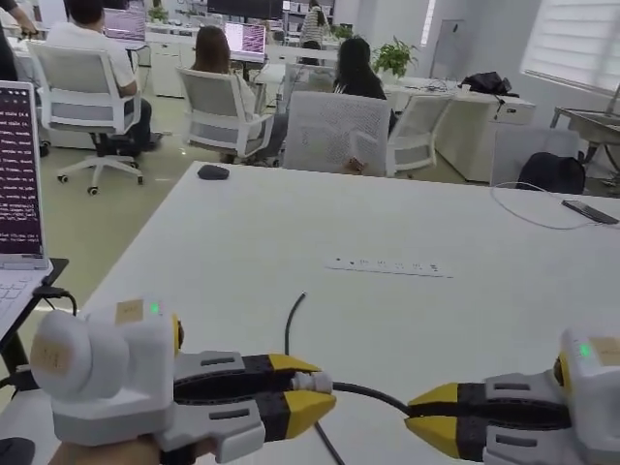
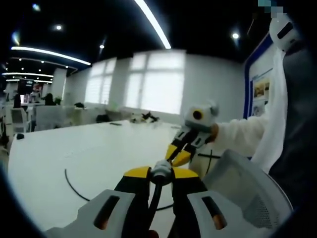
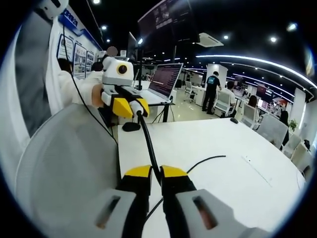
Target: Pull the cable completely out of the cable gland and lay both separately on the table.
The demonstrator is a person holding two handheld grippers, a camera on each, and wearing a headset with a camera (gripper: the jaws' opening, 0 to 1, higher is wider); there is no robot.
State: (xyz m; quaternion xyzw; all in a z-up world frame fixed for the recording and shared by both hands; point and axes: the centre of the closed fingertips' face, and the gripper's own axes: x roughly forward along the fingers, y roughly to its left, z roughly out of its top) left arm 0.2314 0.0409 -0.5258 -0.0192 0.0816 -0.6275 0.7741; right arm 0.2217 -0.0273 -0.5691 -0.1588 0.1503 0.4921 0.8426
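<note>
I've got a white bench (image 1: 242,252) on screen. Lying on it: black cable (image 1: 288,329) tail nr me, white power strip (image 1: 387,266) mid, dark mouse (image 1: 213,172) at far edge (small, blurry), phone (image 1: 589,211) far rt.

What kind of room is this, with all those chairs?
Most likely an open office: people sit in swivel chairs facing lit monitors, and a laptop stands beside the big white table.

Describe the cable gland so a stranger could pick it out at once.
Above the big white table, near its front edge, two yellow-tipped grippers face each other. The cable gland is the small pale stub pinched in the tips of the left gripper; unlike the thin black cable running to the right gripper, it is short and light.
</note>
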